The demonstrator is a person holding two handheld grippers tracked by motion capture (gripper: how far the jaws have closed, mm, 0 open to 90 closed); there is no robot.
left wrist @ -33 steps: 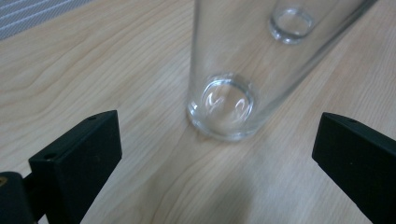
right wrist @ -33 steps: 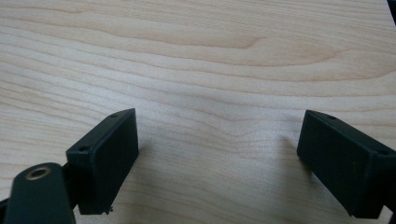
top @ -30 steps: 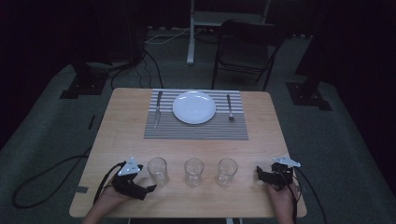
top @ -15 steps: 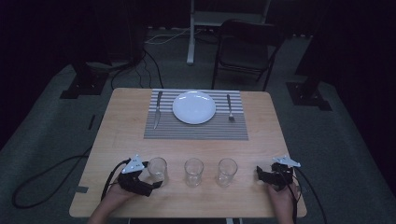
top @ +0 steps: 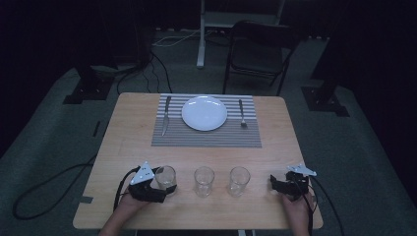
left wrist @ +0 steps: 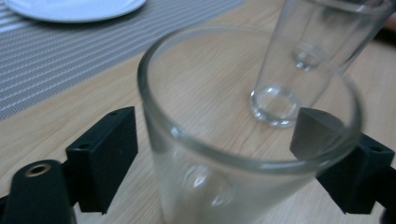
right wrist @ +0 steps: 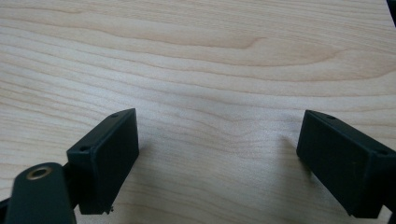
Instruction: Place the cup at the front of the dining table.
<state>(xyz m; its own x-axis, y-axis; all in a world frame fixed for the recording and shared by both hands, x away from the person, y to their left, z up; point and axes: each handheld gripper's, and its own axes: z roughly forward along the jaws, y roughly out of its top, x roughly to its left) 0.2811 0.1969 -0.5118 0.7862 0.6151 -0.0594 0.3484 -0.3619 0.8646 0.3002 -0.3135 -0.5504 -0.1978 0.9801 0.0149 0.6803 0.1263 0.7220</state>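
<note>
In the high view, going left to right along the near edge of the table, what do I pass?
left gripper → left glass, between its open jaws → middle glass → right glass → right gripper

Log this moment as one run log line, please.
left tool: open around leftmost clear drinking glass | right tool: open, over bare wooden table | glass upright

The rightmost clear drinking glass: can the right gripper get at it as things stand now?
Probably yes. The right gripper rests open on the bare wooden table just beside the rightmost clear drinking glass, with nothing between them.
</note>
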